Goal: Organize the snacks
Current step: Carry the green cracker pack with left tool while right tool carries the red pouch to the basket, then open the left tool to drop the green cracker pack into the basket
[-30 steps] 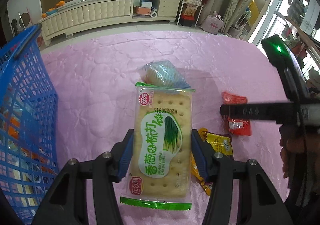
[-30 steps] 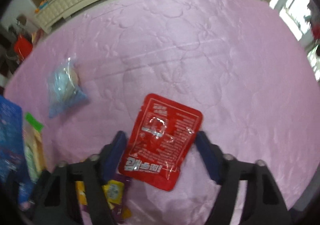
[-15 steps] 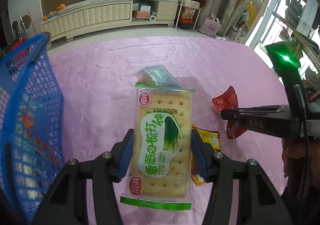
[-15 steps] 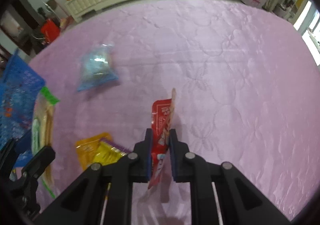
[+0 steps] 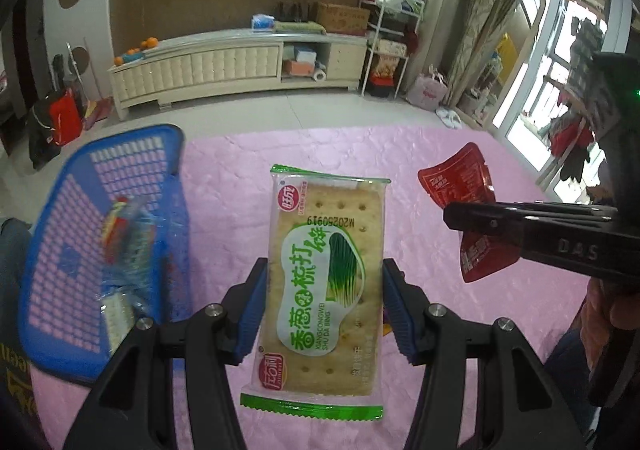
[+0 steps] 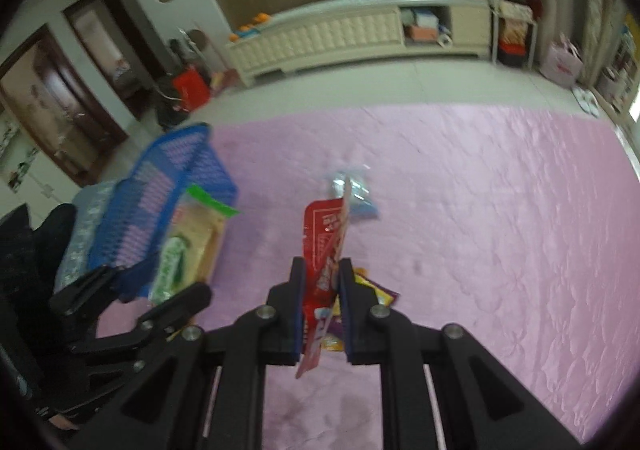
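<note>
Two snacks are in the air at once, and that is the hazard. The left hand-held gripper (image 5: 324, 302) pinches a scallion soda cracker pack (image 5: 326, 286) by its long edges; too hard a squeeze could snap the crackers, and a tilt could let the slick wrapper slide out. The right hand-held gripper (image 6: 322, 282), pressed together, holds a red sachet (image 6: 326, 238) edge-on near its lower end, so it could swing or slip. Both hang over the pink table (image 6: 480, 230) beside the blue basket (image 5: 132, 186); converging there, the tools could collide.
</note>
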